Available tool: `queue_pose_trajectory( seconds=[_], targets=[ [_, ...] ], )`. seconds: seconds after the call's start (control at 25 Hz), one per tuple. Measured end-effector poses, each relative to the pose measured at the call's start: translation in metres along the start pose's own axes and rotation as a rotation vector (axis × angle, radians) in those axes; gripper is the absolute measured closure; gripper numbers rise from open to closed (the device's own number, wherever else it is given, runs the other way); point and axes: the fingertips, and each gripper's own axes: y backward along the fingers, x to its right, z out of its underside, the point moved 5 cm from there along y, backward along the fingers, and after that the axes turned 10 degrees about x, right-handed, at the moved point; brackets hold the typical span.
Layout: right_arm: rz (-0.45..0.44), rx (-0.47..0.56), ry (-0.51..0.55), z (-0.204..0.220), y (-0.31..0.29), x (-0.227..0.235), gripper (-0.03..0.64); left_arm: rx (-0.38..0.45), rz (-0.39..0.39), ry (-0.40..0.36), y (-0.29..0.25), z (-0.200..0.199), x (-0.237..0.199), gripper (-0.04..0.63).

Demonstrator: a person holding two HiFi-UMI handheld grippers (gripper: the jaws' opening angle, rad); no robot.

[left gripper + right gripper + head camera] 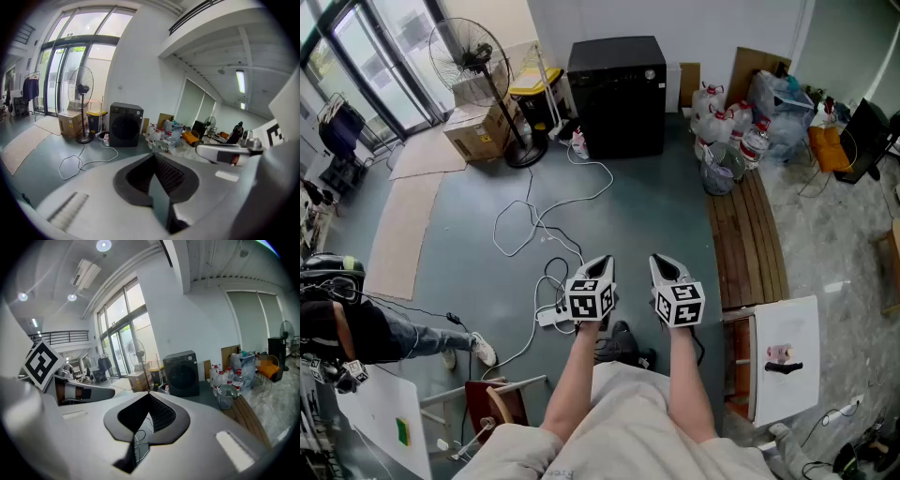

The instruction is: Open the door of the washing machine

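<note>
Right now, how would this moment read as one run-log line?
washing machine: door shut, far across floor | left claw: shut, empty | right claw: shut, empty | contact: none

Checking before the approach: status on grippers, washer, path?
Left gripper and right gripper shut, empty. Washing machine well ahead, out of reach, door closed. White cable looped across the path.

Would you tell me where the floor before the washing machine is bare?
Bare grey floor runs between the looping white cable and the brown slatted wooden board, up to the black washing machine. Crowded: clear plastic water jugs at its right, black pedestal fan left.
</note>
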Motion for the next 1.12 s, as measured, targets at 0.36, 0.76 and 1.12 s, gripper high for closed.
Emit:
queue_pose_trajectory(
  seconds=[0.36, 0.76, 1.12],
  targets=[
    [0.019, 0.019, -0.03, -0.007, -0.012, 0.013, 0.615, 0.078, 0.014, -0.063, -0.006, -0.024, -0.006, 0.538],
    [-0.021, 0.049, -0.12, -0.016, -0.062, 0.039, 0.617, 0.189, 0.062, -0.058, -0.068, -0.057, -0.033, 0.538],
    [0.044, -0.024, -0.107, -0.038, -0.204, 0.078, 0.615, 0.228, 0.097, -0.021, -0.198, -0.137, -0.126, 0.538]
  ],
)
